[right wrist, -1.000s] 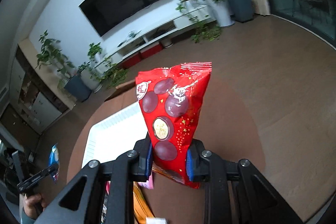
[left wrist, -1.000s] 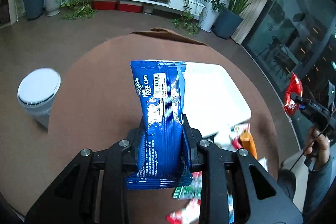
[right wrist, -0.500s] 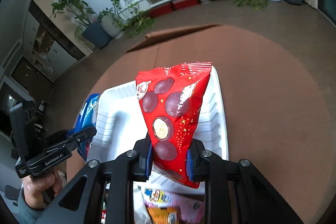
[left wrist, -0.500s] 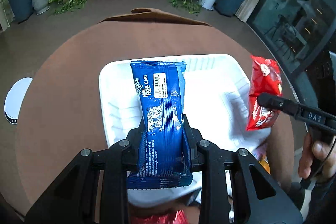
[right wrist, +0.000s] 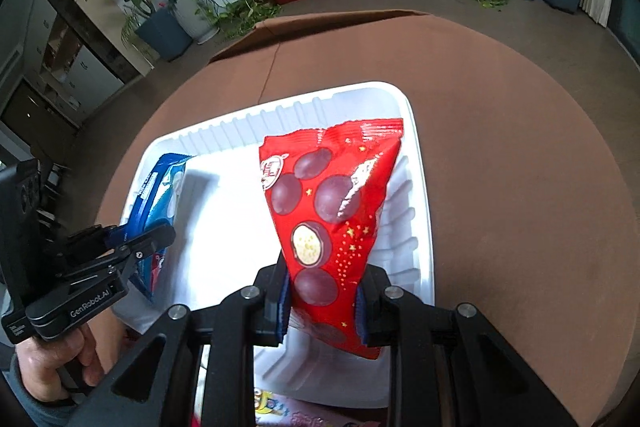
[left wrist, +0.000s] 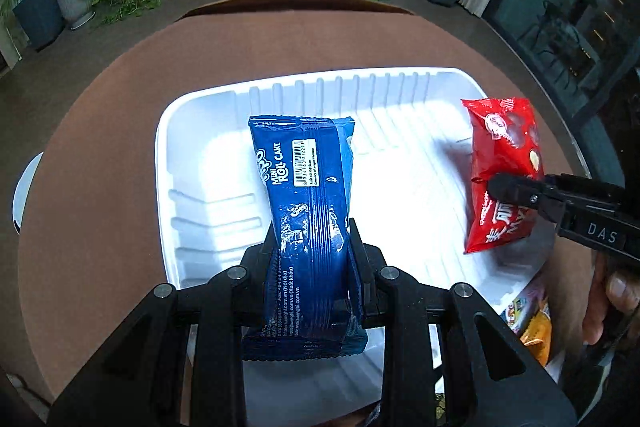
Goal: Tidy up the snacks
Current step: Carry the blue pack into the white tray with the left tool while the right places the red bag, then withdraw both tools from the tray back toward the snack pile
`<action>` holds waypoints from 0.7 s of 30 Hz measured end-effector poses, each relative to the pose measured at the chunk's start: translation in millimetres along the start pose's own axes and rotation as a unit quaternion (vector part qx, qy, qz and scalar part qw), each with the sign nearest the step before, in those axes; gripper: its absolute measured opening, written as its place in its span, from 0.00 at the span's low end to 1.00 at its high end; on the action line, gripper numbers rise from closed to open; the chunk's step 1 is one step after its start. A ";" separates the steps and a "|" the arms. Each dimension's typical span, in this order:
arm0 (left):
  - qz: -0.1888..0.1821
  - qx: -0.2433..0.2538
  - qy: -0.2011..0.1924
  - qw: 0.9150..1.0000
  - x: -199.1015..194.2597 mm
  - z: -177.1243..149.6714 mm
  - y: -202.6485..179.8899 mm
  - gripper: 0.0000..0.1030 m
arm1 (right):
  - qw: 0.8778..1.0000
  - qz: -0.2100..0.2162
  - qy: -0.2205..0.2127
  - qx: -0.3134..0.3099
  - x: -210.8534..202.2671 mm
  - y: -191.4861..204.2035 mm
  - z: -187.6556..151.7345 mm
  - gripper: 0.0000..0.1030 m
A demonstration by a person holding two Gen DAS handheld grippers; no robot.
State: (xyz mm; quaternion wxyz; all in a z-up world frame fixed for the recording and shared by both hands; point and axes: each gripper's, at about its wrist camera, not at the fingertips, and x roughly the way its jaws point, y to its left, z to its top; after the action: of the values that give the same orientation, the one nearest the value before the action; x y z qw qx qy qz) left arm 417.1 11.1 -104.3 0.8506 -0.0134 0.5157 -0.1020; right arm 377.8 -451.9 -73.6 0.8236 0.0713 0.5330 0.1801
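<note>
My left claw: black, angular; I pinch the blue pack between its pads, low on the wrapper.
Blue pack: long glossy foil wrapper with white lettering and a barcode label, crimped at both ends; it stands up out of my grip over the tray's left half, above the floor.
My right claw: same black build; I pinch the red bag near its bottom seal.
Red bag: shiny, creased foil pouch, wider at the top, printed with round brown balls and gold stars; held over the tray's right half, close to the right wall.
Tray: white, thin moulded plastic, rectangular with rounded corners, ribbed walls and floor, bare between the two packs.
Loose snacks: bright wrappers just off the tray's near right corner.
Table: round, matte brown; the tray sits on its middle.
</note>
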 end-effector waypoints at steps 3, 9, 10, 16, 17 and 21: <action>0.003 -0.003 0.004 1.000 10.0 -2.0 -1.3 0.25 | 1.000 -0.002 -0.001 -0.004 1.7 1.4 -1.0 0.27; 0.008 0.000 0.006 1.000 24.6 -0.7 -8.1 0.26 | 0.999 -0.024 0.001 -0.030 8.2 11.5 -4.3 0.38; 0.007 -0.002 0.007 1.000 26.1 0.0 -8.0 0.28 | 0.999 -0.025 0.001 -0.032 8.7 12.2 -5.0 0.38; 0.013 -0.004 -0.006 1.000 19.7 0.7 -4.0 0.61 | 0.999 -0.033 0.002 -0.043 10.0 16.1 -5.3 0.54; 0.013 -0.007 -0.008 1.000 18.3 1.0 -3.2 0.64 | 0.999 -0.032 0.000 -0.041 8.5 15.9 -4.9 0.57; 0.004 -0.017 -0.029 0.999 4.9 1.3 -2.8 0.79 | 0.999 -0.019 -0.017 -0.030 -1.3 19.5 -3.3 0.80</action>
State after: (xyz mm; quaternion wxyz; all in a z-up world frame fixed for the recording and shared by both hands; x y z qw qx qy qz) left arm 420.0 7.3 -107.6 0.8651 -0.0284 0.4927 -0.0896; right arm 370.1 -434.6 -67.8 0.8379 0.0393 0.5141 0.1792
